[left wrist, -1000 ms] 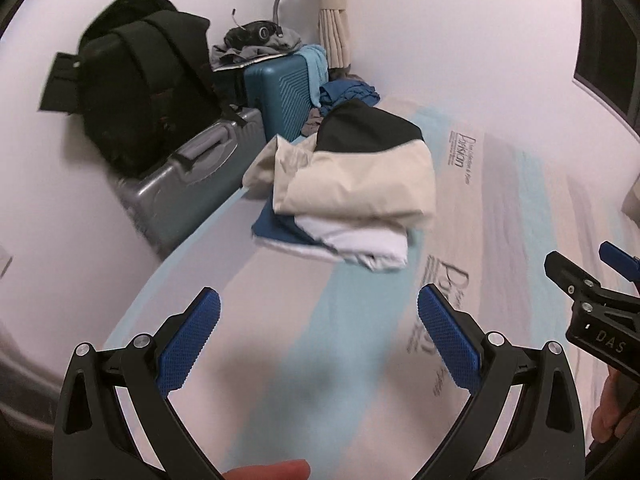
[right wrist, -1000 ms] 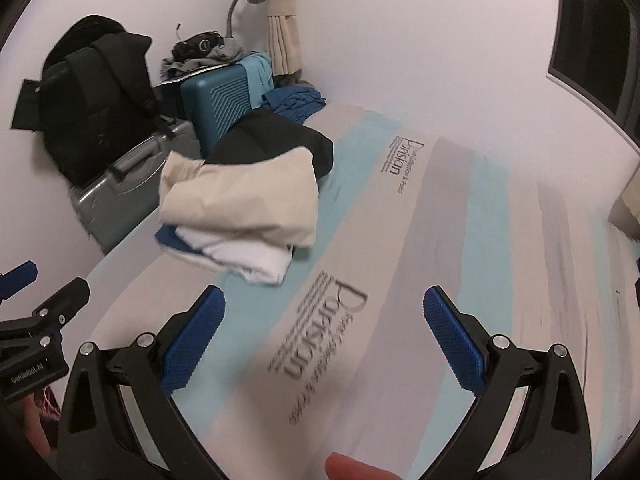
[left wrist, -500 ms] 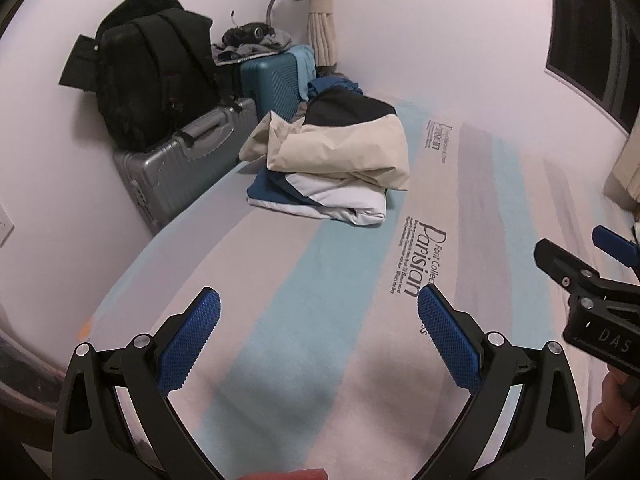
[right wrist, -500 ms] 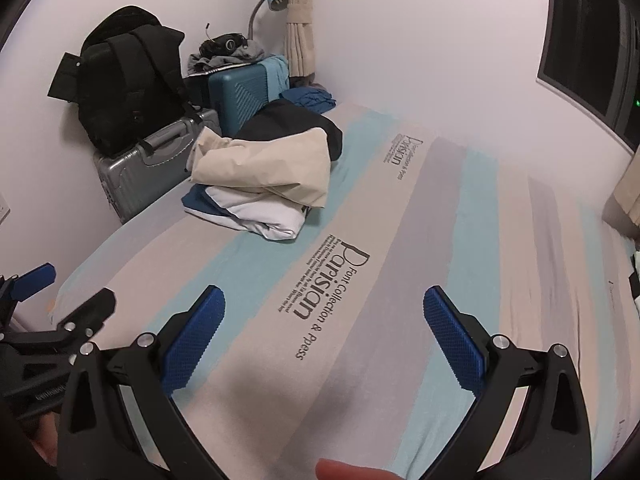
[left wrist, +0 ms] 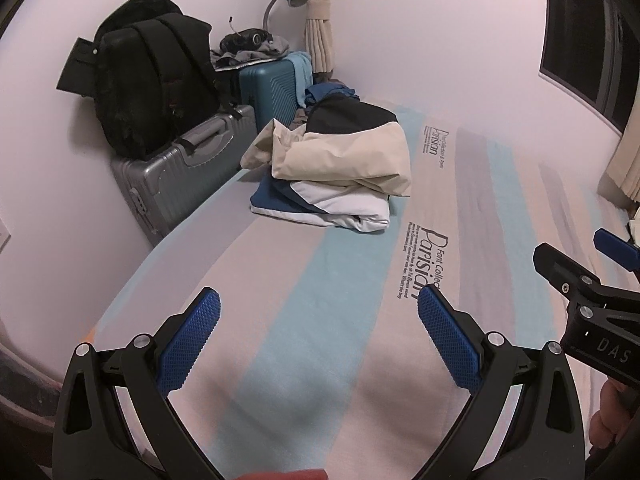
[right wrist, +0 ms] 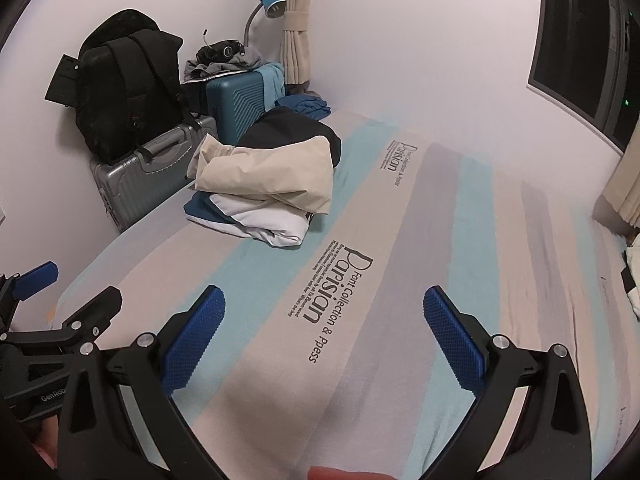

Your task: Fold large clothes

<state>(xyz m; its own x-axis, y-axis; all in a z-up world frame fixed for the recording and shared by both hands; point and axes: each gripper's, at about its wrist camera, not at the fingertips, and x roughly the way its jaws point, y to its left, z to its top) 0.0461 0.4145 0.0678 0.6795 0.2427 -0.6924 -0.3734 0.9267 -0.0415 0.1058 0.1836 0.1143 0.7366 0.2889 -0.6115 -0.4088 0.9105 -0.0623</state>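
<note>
Cream cloth tops the stack of folded clothes (left wrist: 332, 172) that sits at the far left of the striped bedsheet (left wrist: 500, 208), close to the silver suitcase (left wrist: 176, 168), with white and blue garments under it and a black one behind. Over the last second we have drawn both tools back from that stack: it filled the middle of each wrist view then and now lies well apart from us, with a wide bare stretch of sheet in between. Our left gripper (left wrist: 318, 336) has its blue pads spread wide with nothing between them, and our right gripper (right wrist: 324, 334) is likewise parted and empty. We read this retreat as the close of one fold, with that garment set down on the pile. The next large garment is not in view on the sheet, so we judge we must now turn to fetch one, perhaps from the right edge, where a scrap of white cloth (right wrist: 632, 280) shows.
</note>
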